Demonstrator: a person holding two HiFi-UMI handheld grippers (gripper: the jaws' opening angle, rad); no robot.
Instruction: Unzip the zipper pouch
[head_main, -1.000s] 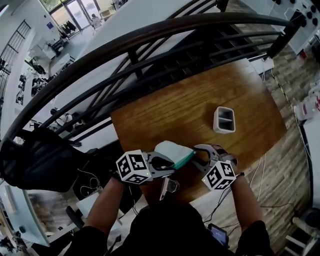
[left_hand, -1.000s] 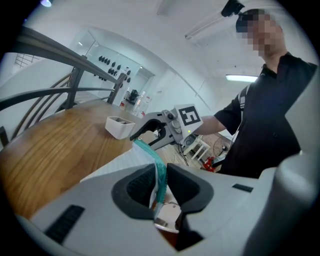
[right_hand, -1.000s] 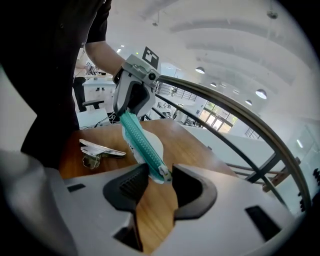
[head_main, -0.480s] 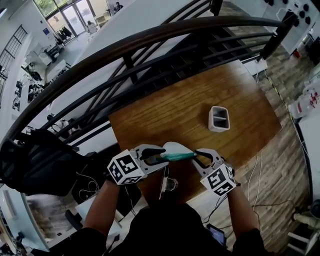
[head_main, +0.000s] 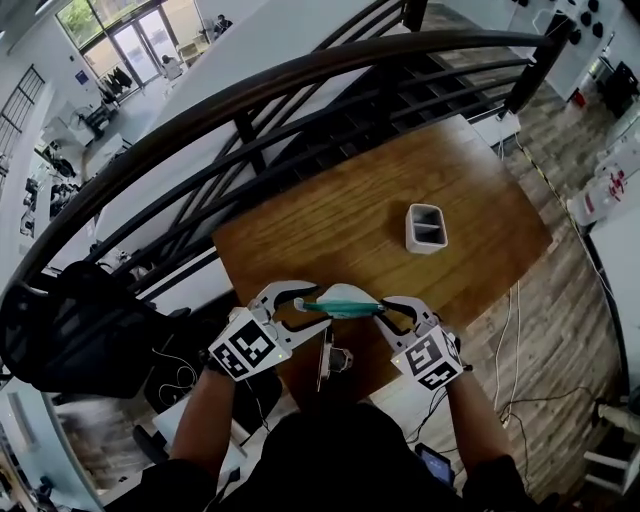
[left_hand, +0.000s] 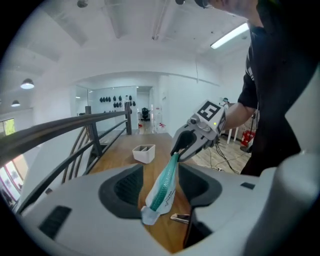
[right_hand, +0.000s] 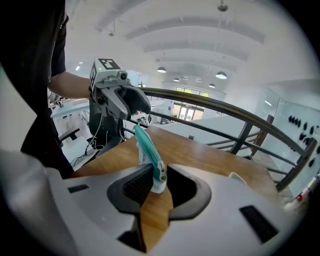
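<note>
2 tools with the zipper pouch (head_main: 341, 302) held in the air between them
The right tool (right_hand: 159, 182) is clamped on its zipper end; the jaws of the left tool (left_hand: 159, 186) are being opened, the other end loose between them, over the desk (head_main: 350, 215).

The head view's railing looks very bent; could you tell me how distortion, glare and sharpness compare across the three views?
Head view: fisheye bows the railing into an arc, and the lower-left corner is smeared. Left gripper view: dark round vignette, ceiling light strip blown out, zipper pouch sharp. Right gripper view: same vignette, soft even light, pouch crisp.
</note>
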